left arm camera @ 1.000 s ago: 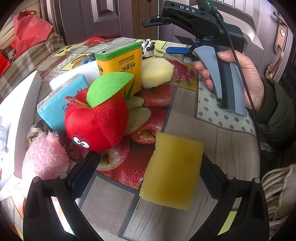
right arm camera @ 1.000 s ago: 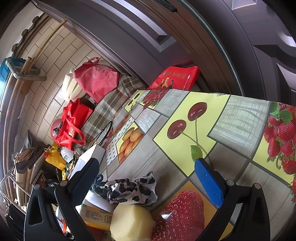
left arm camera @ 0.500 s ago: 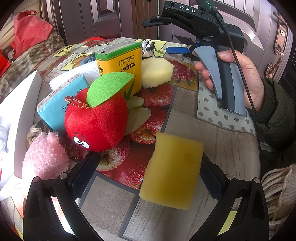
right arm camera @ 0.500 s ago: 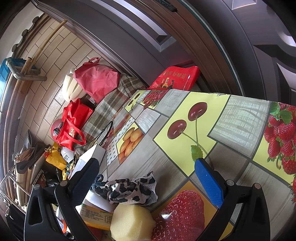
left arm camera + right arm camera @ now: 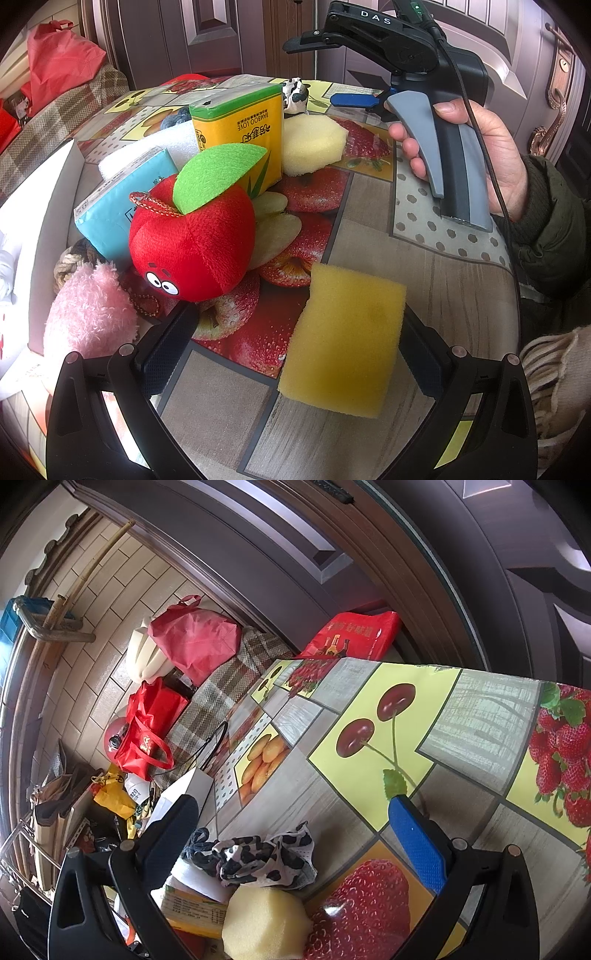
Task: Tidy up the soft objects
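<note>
While my left gripper [image 5: 295, 354] hangs low over the table [image 5: 424, 258], its fingers stand wide apart with nothing held. A yellow sponge [image 5: 343, 343] lies flat between them, close to the right finger [image 5: 421, 362]; whether it touches that pad I cannot tell. The left finger [image 5: 166, 350] sits just below a red plush apple [image 5: 192, 243] with a green leaf. Beside the apple, at the left, is a pink fluffy toy [image 5: 88, 314], with a knotted rope [image 5: 70, 258] behind it. Behind the apple stand a blue pack [image 5: 122, 195], a white foam block [image 5: 173, 144] and a yellow carton [image 5: 240, 125]. A pale sponge [image 5: 310, 144] lies just right of the carton, and a cow-print cloth [image 5: 295, 96] sits beyond it. A white box wall [image 5: 40, 206] rises at the left edge.

My right hand [image 5: 476, 151] holds the right gripper [image 5: 295, 827] above the far side of the table. Its fingers are spread wide and empty too. In its own view the cow-print cloth [image 5: 266, 856] and the pale sponge [image 5: 266, 923] lie between and below the fingers, with the carton [image 5: 192, 912] at the lower left.
</note>
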Available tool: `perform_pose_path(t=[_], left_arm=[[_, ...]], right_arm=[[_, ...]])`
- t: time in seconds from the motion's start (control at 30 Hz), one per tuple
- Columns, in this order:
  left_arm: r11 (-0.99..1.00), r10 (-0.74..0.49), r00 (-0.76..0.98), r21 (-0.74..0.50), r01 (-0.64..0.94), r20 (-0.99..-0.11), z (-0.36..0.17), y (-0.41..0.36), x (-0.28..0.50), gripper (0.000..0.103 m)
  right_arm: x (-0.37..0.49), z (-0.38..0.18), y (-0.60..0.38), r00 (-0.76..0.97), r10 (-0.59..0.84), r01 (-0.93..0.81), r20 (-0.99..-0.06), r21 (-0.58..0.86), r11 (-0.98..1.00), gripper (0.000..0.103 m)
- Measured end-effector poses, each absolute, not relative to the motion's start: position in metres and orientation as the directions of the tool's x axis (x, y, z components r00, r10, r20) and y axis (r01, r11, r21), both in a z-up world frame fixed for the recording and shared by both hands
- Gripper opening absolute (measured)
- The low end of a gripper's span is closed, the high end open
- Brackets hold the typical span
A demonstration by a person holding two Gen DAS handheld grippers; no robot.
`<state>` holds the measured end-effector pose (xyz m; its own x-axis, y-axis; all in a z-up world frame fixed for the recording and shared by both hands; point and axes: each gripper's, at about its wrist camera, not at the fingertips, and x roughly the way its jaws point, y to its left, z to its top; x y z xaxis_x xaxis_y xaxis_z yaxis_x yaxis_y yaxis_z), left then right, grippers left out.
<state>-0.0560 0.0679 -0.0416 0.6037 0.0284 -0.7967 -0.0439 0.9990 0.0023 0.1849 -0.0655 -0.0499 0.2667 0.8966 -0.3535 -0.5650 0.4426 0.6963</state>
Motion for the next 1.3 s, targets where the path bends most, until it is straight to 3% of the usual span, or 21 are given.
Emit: perform_pose_path(t=[0.5, 0.6, 0.67, 0.8, 0.93, 1.1, 1.3], left_arm=[[0.999, 0.033, 0.603, 0.006, -0.047, -0.797, -0.043, 0.067, -0.057, 0.102], [0.994, 0.091, 0.603, 0.036, -0.102, -0.793, -0.040, 0.062, -0.061, 0.102], [0.991, 0.124, 0.647, 0.060, -0.120, -0.752, -0.028, 0.054, -0.080, 0.102], [0.978, 0.149, 0.750, -0.014, -0.206, -0.645, 0.006, 0.063, -0.138, 0.103], [0.929, 0.300, 0.752, 0.000, -0.371, -0.587, 0.029, 0.095, -0.176, 0.103], [0.907, 0.278, 0.716, -0.071, -0.416, -0.640, 0.020, 0.130, -0.163, 0.103], [0.932, 0.286, 0.652, 0.046, -0.359, -0.702, -0.005, 0.120, -0.110, 0.099]], right_arm=[[0.184, -0.050, -0.064, 0.264, 0.897, -0.566, -0.354, 0.697, 0.441, 0.103], [0.185, -0.050, -0.066, 0.264, 0.900, -0.565, -0.348, 0.700, 0.436, 0.103], [0.186, -0.049, -0.065, 0.262, 0.905, -0.563, -0.335, 0.708, 0.426, 0.103], [0.186, -0.047, -0.065, 0.261, 0.909, -0.563, -0.324, 0.714, 0.416, 0.103], [0.187, -0.047, -0.065, 0.244, 0.916, -0.572, -0.317, 0.716, 0.400, 0.103], [0.187, -0.048, -0.065, 0.236, 0.919, -0.573, -0.316, 0.718, 0.394, 0.103], [0.187, -0.049, -0.066, 0.233, 0.918, -0.576, -0.320, 0.716, 0.395, 0.103]])
